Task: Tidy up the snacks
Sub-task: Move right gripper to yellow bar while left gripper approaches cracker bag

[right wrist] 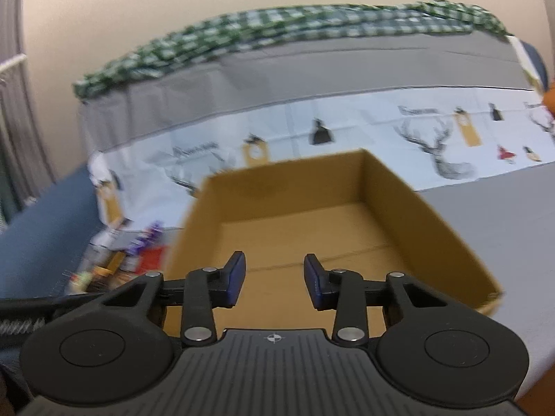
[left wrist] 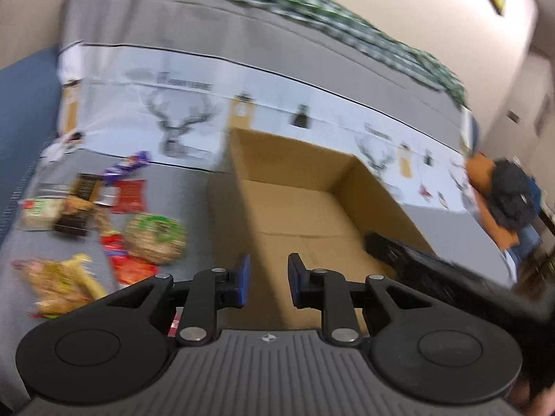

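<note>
Both views blurred. The cardboard box (left wrist: 305, 208) sits open-topped on the grey sofa seat (left wrist: 194, 187), its far wall close to the white deer-print cloth (left wrist: 187, 111) along the backrest; in the right wrist view the box (right wrist: 409, 208) fills the middle, with bare grey seat to its right and the near right corner reaching toward the seat edge. Box floor is bare brown card, a seam line across it; no snack visible inside in either view. The snacks (left wrist: 104, 215) lie in a loose pile on the seat left of the box, apart from its left wall: a round green-labelled pack (left wrist: 154, 237), red packets (left wrist: 130, 196), a purple wrapper (left wrist: 126, 166), a yellowish bag (left wrist: 60, 277) nearest. A strip of bare seat separates pile and box. The left gripper (left wrist: 267, 279) hangs over the near left edge of the box, jaws narrow with nothing between the blue pads. The right gripper (right wrist: 274, 279) hangs over the box's near wall, jaws likewise narrow and holding nothing; from the left wrist view its black body shows at the right. A green checked blanket (right wrist: 277, 24) lies along the backrest top.
</note>
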A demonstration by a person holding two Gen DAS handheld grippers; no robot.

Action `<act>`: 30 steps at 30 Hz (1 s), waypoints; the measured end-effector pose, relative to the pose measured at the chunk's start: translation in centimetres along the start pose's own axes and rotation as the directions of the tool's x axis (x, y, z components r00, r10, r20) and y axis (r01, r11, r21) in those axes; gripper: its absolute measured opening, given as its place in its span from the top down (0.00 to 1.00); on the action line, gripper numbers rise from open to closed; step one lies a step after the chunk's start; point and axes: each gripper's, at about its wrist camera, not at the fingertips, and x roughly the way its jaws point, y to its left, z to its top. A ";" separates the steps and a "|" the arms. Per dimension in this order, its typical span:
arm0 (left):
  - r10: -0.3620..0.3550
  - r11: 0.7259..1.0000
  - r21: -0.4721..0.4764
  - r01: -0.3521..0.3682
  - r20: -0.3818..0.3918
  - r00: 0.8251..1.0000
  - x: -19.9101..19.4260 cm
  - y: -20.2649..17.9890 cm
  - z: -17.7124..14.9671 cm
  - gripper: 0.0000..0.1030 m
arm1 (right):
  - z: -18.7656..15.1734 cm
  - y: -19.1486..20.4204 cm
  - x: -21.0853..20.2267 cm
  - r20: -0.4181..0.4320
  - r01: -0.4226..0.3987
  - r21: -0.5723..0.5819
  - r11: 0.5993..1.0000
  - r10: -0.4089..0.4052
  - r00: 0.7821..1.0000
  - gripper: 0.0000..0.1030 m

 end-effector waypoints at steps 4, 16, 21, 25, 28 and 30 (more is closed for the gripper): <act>0.086 0.984 -0.151 -0.095 -0.067 0.994 0.2 6.7 3.7 0.57 | 0.1 3.5 -0.3 0.013 -0.101 -0.009 0.995 0.101 0.995 0.61; 0.194 0.813 -0.493 -0.311 -0.274 0.942 2.8 19.5 2.6 0.22 | -5.1 14.6 4.3 -0.147 -0.351 -0.271 0.896 0.322 0.935 0.54; 0.170 0.757 -0.565 -0.328 -0.314 0.934 3.8 21.3 1.5 0.19 | -7.0 15.8 8.3 -0.229 -0.372 -0.303 0.877 0.312 0.922 0.48; 0.117 0.719 -0.617 -0.320 -0.347 0.931 4.9 22.7 0.7 0.19 | -8.2 16.1 11.5 -0.303 -0.376 -0.310 0.873 0.284 0.910 0.48; 0.101 0.715 -0.620 -0.323 -0.365 0.926 5.6 22.8 0.6 0.19 | -8.9 16.3 13.4 -0.350 -0.375 -0.303 0.876 0.264 0.899 0.48; 0.101 0.720 -0.612 -0.326 -0.373 0.922 5.9 22.6 0.6 0.19 | -9.4 16.7 14.0 -0.362 -0.382 -0.317 0.868 0.262 0.895 0.48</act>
